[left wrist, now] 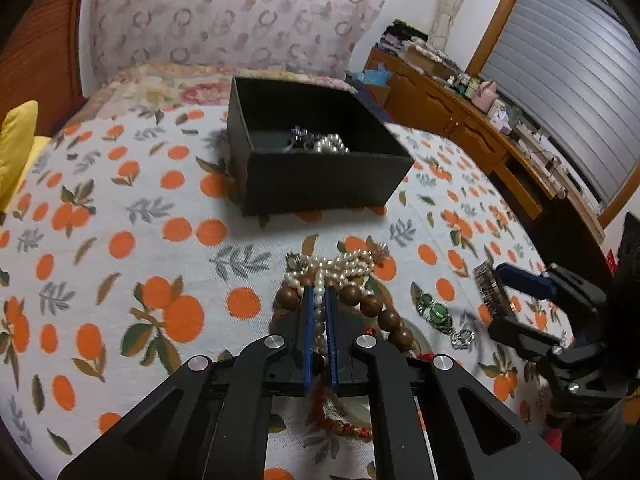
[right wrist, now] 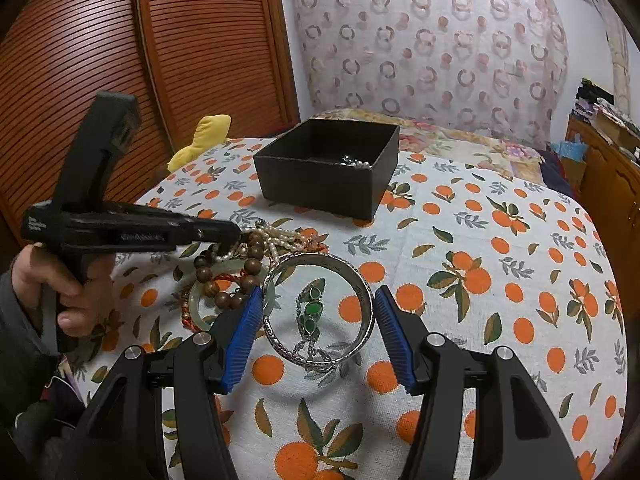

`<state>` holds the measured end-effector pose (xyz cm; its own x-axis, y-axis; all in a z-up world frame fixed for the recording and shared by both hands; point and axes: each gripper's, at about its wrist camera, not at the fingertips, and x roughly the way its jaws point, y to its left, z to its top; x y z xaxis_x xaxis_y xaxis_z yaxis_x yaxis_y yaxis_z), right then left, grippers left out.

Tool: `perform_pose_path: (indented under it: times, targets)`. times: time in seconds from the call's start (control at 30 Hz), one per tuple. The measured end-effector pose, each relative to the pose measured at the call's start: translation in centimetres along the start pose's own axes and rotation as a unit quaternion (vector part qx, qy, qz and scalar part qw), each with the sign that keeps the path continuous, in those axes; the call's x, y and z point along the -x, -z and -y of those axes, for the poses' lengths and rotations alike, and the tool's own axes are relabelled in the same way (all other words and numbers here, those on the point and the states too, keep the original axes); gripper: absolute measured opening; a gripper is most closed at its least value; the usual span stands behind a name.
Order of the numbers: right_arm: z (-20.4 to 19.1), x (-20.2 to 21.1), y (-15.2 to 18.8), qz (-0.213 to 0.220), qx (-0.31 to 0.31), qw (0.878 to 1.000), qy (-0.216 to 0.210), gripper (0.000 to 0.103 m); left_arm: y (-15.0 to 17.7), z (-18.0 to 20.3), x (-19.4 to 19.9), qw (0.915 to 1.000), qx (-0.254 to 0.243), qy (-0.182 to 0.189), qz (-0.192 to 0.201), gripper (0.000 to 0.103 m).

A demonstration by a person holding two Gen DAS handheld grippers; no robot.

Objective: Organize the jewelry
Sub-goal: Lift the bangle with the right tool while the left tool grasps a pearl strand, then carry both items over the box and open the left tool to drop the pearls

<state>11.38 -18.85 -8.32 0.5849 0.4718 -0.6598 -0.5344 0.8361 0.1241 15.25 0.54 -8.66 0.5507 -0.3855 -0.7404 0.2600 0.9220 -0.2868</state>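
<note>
Pearl strand (left wrist: 320, 308) lies lengthwise between pads of left hand-held gripper (left wrist: 319, 300), clenched on it; black box (left wrist: 320, 184) straight ahead.

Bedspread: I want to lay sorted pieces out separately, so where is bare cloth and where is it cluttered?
The orange-print bedspread is bare right of the silver bangle and black box, and left of the box toward the yellow cushion. It is crowded in front of the box: pearl strand, wooden beads, green-stone bracelet.
</note>
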Motion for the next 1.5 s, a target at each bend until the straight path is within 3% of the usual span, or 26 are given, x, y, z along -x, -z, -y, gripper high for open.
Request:
perform_pose_path:
  times: [0.47,0.97,1.5]
  targets:
    - [0.1,0.7,-0.9,0.012,0.003,1.000,0.002,0.060,-2.9,1.9,5.3,0.9970,-0.026,0.008,0.073,0.005]
    - [-0.5,1.8,-3.4,0.036,0.019,0.999,0.003,0.060,-7.4,3.3,8.2,0.9908,-0.048,-0.014,0.126,0.005]
    - [0.2,2.0,-9.1,0.078,0.035,0.996,-0.004,0.060,-12.9,5.7,10.8,0.9821,-0.078,-0.020,0.170,0.005]
